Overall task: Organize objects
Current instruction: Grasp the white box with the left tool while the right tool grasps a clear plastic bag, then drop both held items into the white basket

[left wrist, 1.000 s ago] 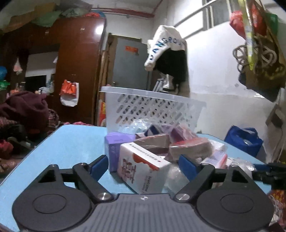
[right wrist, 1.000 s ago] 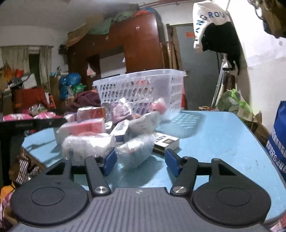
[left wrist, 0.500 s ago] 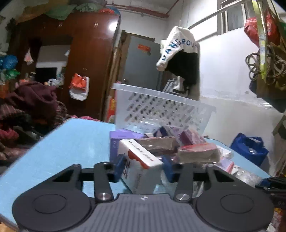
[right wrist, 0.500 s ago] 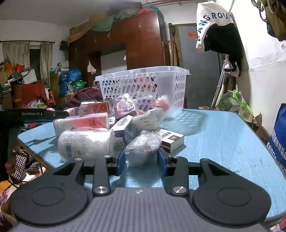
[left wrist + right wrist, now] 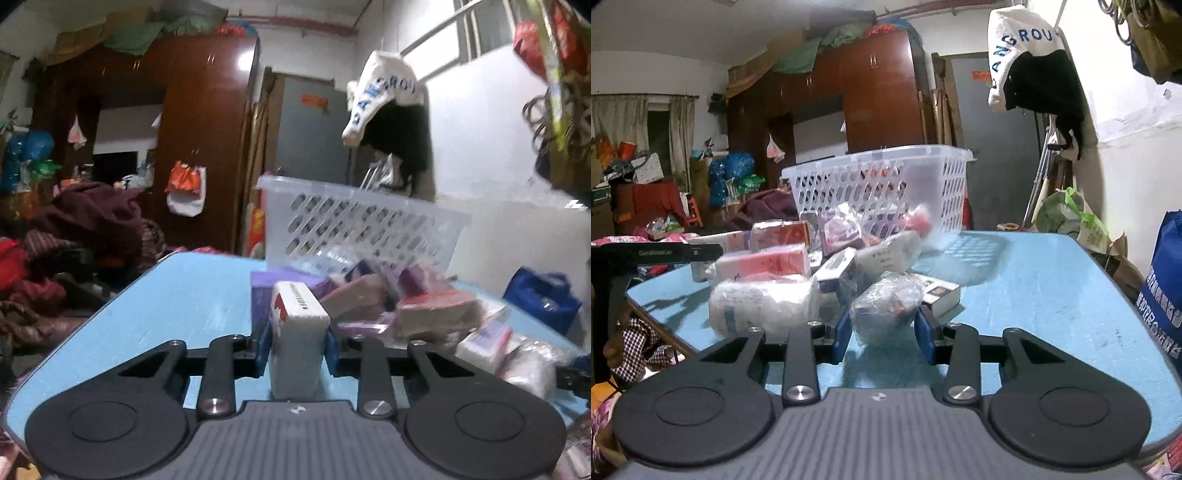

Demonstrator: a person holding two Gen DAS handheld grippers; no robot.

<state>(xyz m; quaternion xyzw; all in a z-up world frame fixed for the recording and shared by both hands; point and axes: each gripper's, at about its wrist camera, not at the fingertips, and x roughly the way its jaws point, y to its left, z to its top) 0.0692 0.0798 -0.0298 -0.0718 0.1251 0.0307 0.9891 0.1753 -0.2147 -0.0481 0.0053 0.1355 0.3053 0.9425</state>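
My left gripper point(image 5: 297, 341) is shut on a white box with a red mark point(image 5: 295, 365), which stands upright between the blue pads at the near edge of a pile of packets. My right gripper point(image 5: 882, 328) is shut on a clear plastic packet with dark contents point(image 5: 886, 302), which rests on the blue table point(image 5: 1034, 288). Behind the pile stands a white perforated basket point(image 5: 362, 229), also in the right wrist view as the basket point(image 5: 886, 177).
The pile holds a purple box point(image 5: 264, 288), brown wrapped packs point(image 5: 439, 314), a wrapped white roll point(image 5: 761, 302) and a dark box point(image 5: 940, 295). The left gripper's black frame point(image 5: 665, 253) shows at the left of the right wrist view. Blue bags stand beside the table.
Both pairs of jaws have closed from wide open: the left onto the white box, now turned end-on and upright, the right onto the clear packet. The left view has shifted slightly.
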